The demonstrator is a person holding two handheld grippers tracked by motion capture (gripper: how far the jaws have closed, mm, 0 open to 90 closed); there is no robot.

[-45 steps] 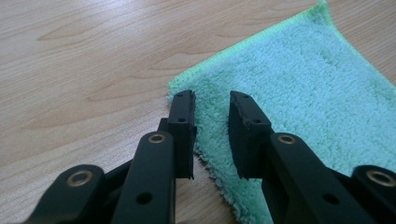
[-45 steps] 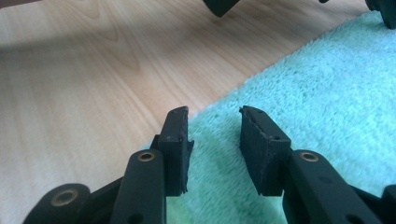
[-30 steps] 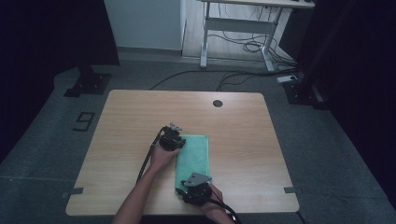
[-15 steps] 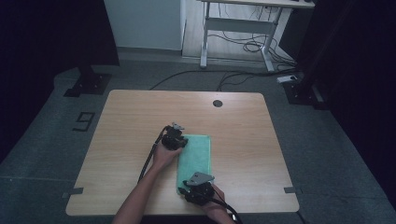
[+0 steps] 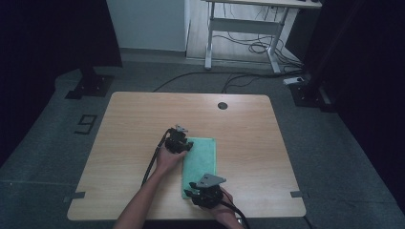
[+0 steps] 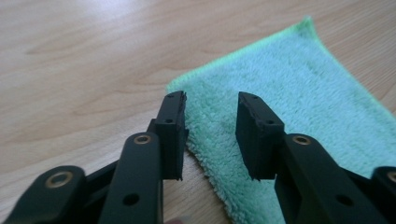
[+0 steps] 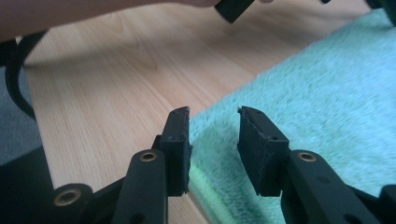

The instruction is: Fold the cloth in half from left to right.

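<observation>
A folded green terry cloth (image 5: 200, 164) lies flat on the light wooden table (image 5: 133, 124), in its near middle. My left gripper (image 6: 210, 123) sits at the cloth's far left corner; its jaws have just been opening and now stand apart, straddling the cloth's edge without pressing it. My right gripper (image 7: 214, 135) hovers at the near left corner, jaws likewise spread, with the cloth's bright green hem (image 7: 201, 179) running between them, not pinched. My left hand (image 5: 168, 160) rests on the table just beside the cloth.
</observation>
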